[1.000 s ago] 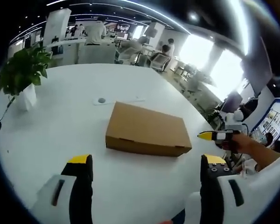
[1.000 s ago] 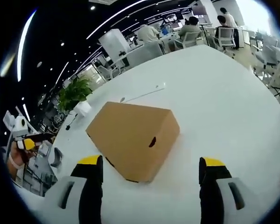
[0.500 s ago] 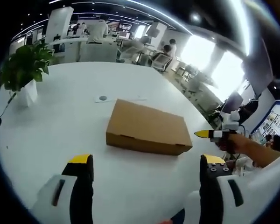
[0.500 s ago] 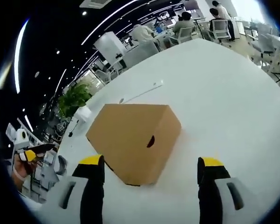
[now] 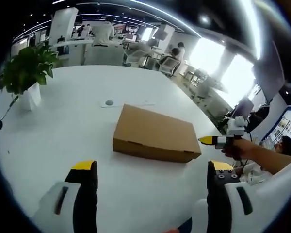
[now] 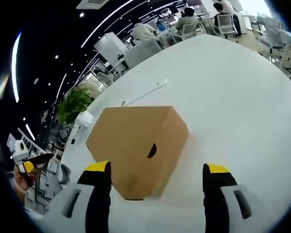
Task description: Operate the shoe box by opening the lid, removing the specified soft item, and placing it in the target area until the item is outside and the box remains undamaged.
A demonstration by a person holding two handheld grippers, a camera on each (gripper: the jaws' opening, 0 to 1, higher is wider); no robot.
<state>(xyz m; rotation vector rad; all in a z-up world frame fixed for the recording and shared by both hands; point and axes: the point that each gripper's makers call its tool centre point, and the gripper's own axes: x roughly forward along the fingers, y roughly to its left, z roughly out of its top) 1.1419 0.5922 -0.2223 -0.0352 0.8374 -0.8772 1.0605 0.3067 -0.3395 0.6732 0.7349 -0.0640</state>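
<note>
In the left gripper view the left gripper (image 5: 153,177) is held above the near part of the white table (image 5: 63,126), its yellow-tipped jaws spread wide with nothing between them. In the right gripper view the right gripper (image 6: 157,180) is likewise wide open and empty, poised just short of the shoe box's (image 6: 136,145) near corner.

The shoe box (image 5: 155,133), plain brown cardboard, lies flat near the middle of the table with its lid shut; a small dark finger hole (image 6: 152,150) is seen on one side wall. The soft item cannot be seen and is presumably inside. No marked target area can be made out.

Beyond the box a thin white strip (image 5: 143,103) and a small round disc (image 5: 108,103) lie on the table, and a potted plant (image 5: 26,73) stands at the far left.

The lid is judged not yet opened. If it were pried from one corner only, the cardboard could be creased or torn; if the box were not steadied, it could be slid or tipped across the smooth table.
</note>
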